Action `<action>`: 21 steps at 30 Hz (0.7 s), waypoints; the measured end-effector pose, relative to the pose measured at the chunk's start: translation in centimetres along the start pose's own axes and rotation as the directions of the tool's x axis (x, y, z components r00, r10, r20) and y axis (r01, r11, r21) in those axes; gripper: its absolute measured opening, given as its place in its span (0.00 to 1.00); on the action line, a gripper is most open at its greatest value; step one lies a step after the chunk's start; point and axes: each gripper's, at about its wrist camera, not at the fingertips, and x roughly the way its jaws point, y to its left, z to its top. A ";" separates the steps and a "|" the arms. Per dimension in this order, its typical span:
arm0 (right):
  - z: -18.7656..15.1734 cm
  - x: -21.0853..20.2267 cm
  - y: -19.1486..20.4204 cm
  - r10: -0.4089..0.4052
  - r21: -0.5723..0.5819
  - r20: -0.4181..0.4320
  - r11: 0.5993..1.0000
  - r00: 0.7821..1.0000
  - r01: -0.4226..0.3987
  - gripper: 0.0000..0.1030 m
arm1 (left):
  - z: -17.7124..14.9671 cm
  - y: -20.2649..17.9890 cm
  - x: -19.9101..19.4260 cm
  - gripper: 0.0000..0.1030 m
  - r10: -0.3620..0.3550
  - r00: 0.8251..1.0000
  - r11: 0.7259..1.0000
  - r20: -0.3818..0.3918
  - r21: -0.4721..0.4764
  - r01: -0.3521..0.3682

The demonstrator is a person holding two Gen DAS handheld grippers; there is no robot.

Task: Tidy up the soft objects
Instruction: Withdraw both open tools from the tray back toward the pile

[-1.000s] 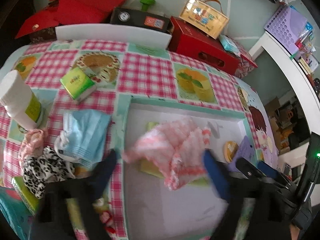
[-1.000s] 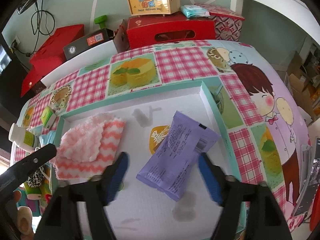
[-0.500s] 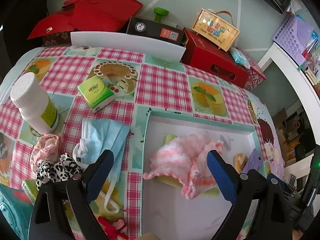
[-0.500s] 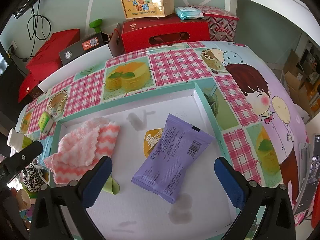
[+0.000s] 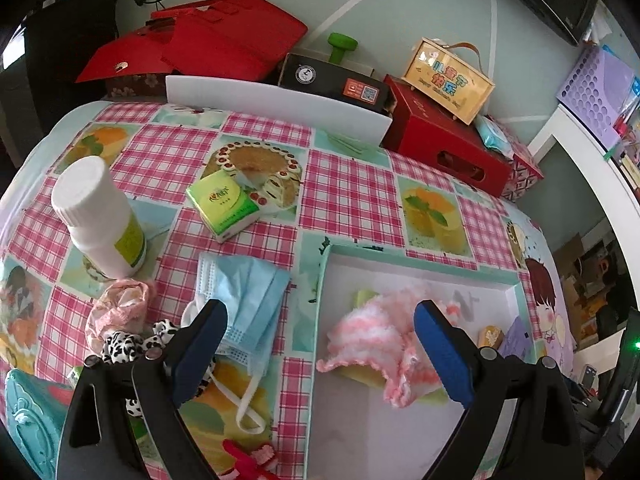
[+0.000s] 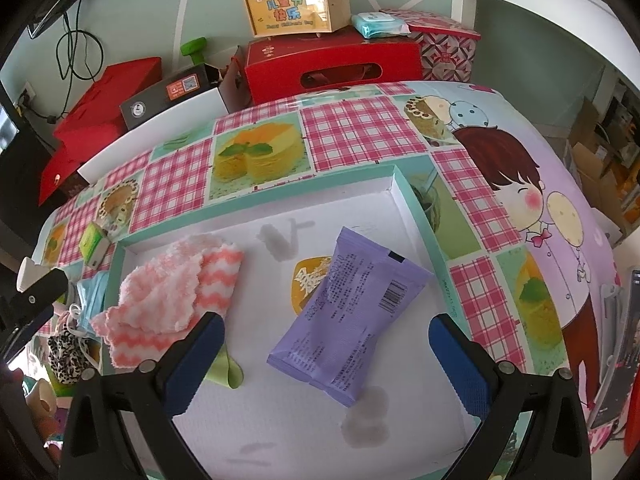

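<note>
Left gripper: our left gripper (image 5: pixel 318 344) hung wide open above the desk and held nothing; its blue pads (image 5: pixel 200 354) straddled the tray's left wall.
Right gripper: our right gripper (image 6: pixel 326 364) was also spread wide and empty, over the tray's near half.
Tray: a shallow white tray with a teal rim (image 6: pixel 416 216) lay on the checked, cake-printed desk (image 5: pixel 352 196).
Soft objects in tray: a pink-and-white zigzag cloth (image 6: pixel 172 296) lay crumpled in the tray's left part, on top of a green cloth (image 6: pixel 226 370); a purple wrapped pack (image 6: pixel 352 320) lay to its right, apart from it, partly covering a yellow round packet (image 6: pixel 308 284).
Soft objects outside: a blue face mask (image 5: pixel 248 308) lay just left of the tray; further left we saw a pink scrunchie (image 5: pixel 118 306) touching a leopard-print one (image 5: pixel 128 344).
Others: a white bottle (image 5: pixel 100 216) stood upright and a green tissue pack (image 5: pixel 222 204) lay behind the mask.
</note>
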 end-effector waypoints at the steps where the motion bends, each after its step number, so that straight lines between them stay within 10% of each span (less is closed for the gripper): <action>1: 0.0 0.0 0.0 0.000 -0.001 -0.001 1.000 1.000 0.000 1.00 | 0.0 0.1 0.0 0.92 0.002 1.000 1.000 -0.001 -0.001 -0.002; 11: 0.2 -2.5 2.4 0.079 -0.064 0.078 0.995 0.994 -0.074 1.00 | 1.5 3.6 -3.2 0.92 0.097 0.994 0.995 0.052 -0.014 -0.096; 21: -1.3 -2.4 9.7 0.187 -0.205 0.051 0.963 0.981 -0.173 1.00 | 2.4 12.9 -8.4 0.92 0.300 0.947 0.945 0.113 -0.168 -0.279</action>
